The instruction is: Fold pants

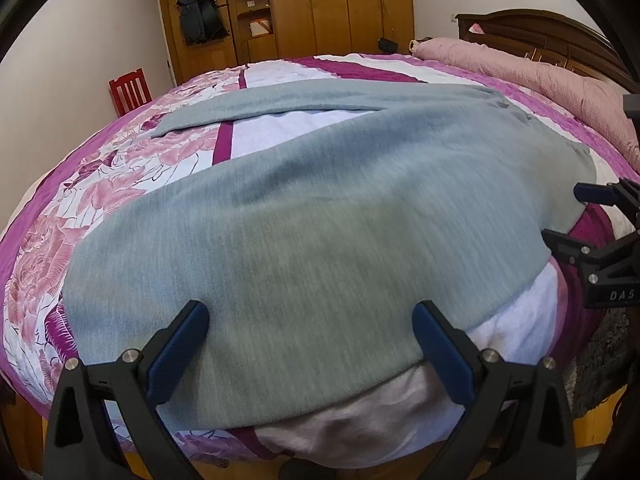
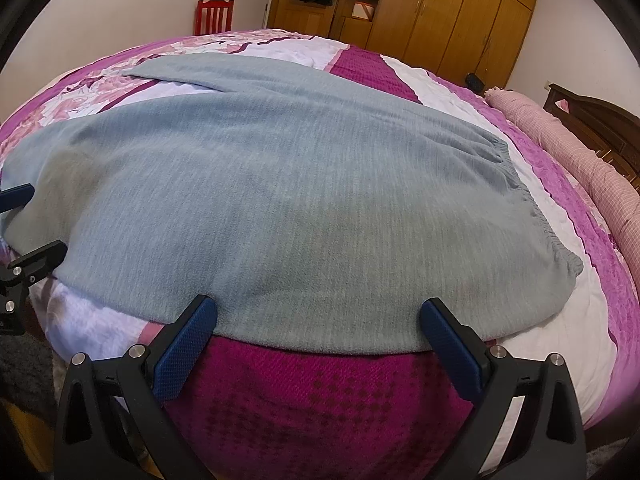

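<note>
The soft, light, limp pants (image 1: 320,208) lie spread flat on the bed (image 1: 120,184), both hand-held grippers (image 1: 310,344) (image 2: 318,336) released at their near edge, best pinched there.

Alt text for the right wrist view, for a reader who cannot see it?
Grey-blue pants lie spread flat on a pink floral bedspread, with the right gripper, jaws open, at their near edge. A wooden wardrobe stands behind.

Soft, matt, fuzzy knit cloth for the pants (image 2: 280,184); smooth printed cotton on the bedspread (image 1: 120,184); glossy varnished wood at twelve o'clock, the wardrobe (image 1: 340,4).
</note>
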A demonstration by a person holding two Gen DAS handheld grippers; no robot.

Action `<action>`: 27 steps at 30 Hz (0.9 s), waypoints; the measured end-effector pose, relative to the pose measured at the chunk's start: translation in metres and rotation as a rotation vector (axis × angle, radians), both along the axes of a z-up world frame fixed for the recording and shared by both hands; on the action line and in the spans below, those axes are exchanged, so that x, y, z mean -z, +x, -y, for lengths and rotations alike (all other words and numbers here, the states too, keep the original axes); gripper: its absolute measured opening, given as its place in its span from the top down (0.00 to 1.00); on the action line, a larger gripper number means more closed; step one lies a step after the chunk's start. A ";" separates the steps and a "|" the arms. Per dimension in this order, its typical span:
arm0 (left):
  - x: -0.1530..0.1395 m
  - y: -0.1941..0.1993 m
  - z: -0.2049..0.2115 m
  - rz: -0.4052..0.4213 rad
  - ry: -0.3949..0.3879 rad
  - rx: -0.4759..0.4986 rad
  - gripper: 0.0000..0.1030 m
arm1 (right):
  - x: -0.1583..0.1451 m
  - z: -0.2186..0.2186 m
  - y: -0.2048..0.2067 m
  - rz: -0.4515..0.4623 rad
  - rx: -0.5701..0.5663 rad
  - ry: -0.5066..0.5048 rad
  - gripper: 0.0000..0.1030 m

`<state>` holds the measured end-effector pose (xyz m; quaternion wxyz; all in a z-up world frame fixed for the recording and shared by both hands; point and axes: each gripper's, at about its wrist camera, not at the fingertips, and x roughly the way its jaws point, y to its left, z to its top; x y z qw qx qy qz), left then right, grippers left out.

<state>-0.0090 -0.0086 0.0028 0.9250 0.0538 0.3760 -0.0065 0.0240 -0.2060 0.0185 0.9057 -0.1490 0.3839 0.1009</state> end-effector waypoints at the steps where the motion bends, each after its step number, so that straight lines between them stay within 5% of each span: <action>1: 0.000 0.000 0.000 0.001 0.000 -0.001 0.00 | 0.000 0.000 0.000 0.001 -0.001 0.000 0.00; 27: 0.001 -0.002 0.001 0.009 0.003 0.002 0.00 | 0.001 0.000 0.000 0.003 0.000 -0.001 0.00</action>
